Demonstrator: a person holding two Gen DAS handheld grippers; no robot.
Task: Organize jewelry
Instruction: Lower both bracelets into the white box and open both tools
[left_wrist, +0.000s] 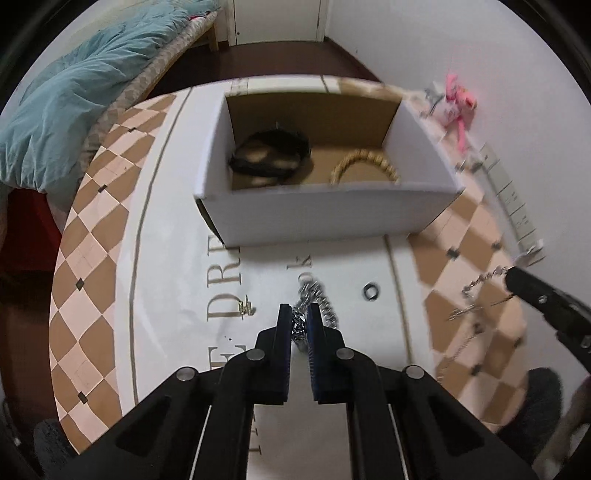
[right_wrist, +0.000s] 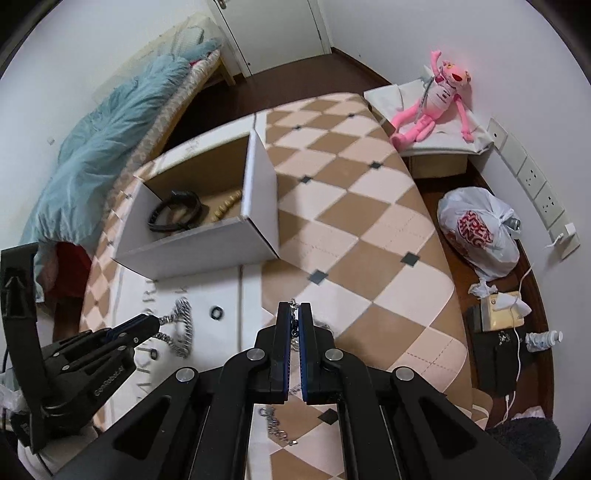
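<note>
Left gripper (left_wrist: 299, 309) clenched on thick silver chain (left_wrist: 317, 303) over white lettered tabletop (left_wrist: 177, 280), right gripper (right_wrist: 294, 308) pinching thin chain (right_wrist: 294, 325) above checkered cloth (right_wrist: 354, 206), small black ring (left_wrist: 371, 291) near, white cardboard box (left_wrist: 325, 214) beyond, holding black band (left_wrist: 269, 155) and beaded bracelet (left_wrist: 365, 166).

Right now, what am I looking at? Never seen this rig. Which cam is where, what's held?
No robot arm: a person holds two handheld grippers, each with a fisheye camera looking along its fingers. One picture is from the left gripper, the other from the right gripper.

The surface is a checkered mat. On it stands an open white box holding a black band and a bead bracelet. A small black ring and a gold piece lie loose.

The left gripper is shut on a thick silver chain; the right is shut on a thin chain.
</note>
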